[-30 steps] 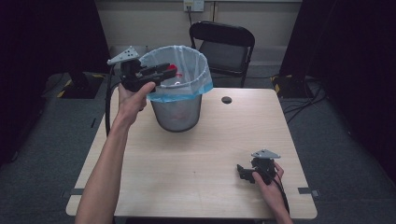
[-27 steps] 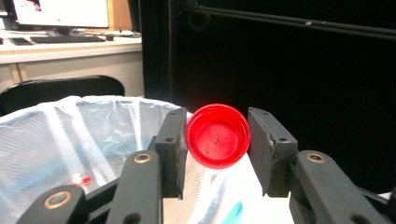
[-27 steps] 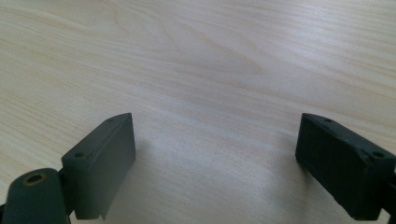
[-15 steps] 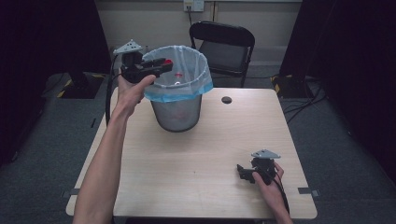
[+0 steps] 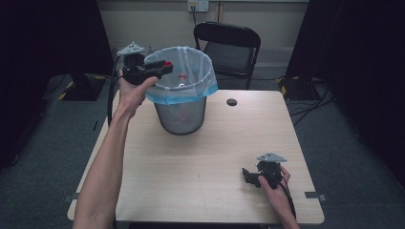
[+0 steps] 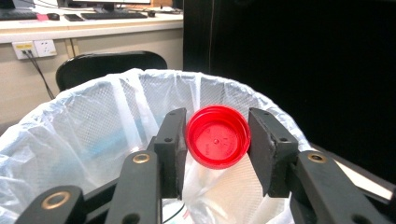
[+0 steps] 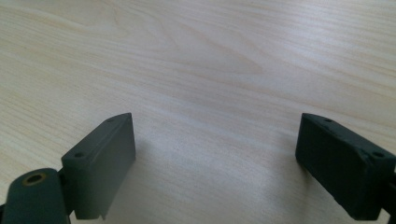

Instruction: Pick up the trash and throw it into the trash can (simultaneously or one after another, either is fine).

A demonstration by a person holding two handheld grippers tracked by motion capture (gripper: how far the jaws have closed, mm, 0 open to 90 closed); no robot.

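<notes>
In the upper left of the high view, the left gripper (image 5: 160,68) is clenching a round red plastic cap (image 6: 217,136) between its jaws, just over the rim of the wire-mesh bin with a white-and-blue liner (image 5: 181,98). At lower right, the right gripper (image 5: 250,175) is resting with jaws released on the pale wooden surface (image 5: 200,157).

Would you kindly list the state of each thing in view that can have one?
Red bottle cap: clamped in left claw, over the bin.
Left claw: shut on cap.
Right claw: open, empty, resting on the table.
Mesh waste bin: upright, lined with a bag.
Chair: unoccupied.
</notes>
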